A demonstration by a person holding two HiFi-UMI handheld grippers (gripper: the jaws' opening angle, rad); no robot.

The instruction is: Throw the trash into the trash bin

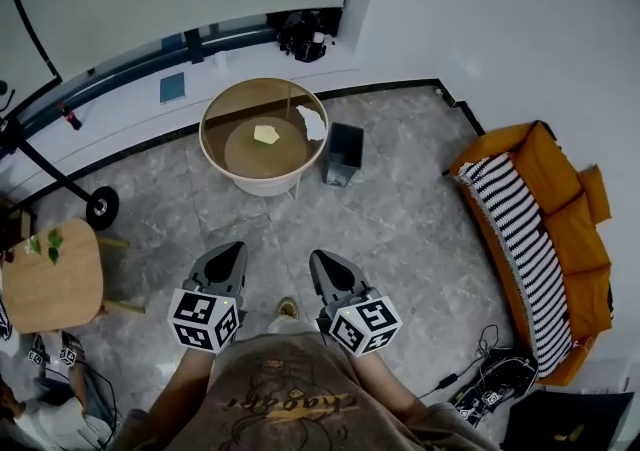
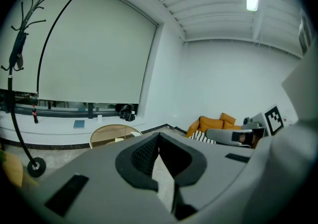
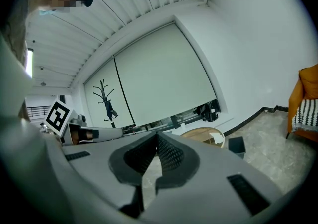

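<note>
Head view shows left tongs (image 1: 232, 251) and right tongs (image 1: 322, 261) clenched, empty; trash (image 1: 313, 123) lies on far counter (image 1: 215, 154), bin (image 1: 343, 154) just right.

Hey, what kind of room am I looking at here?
Probably a lounge or office waiting area: an orange sofa against the wall, a low round coffee table, and a coat stand near the big window blind.
</note>
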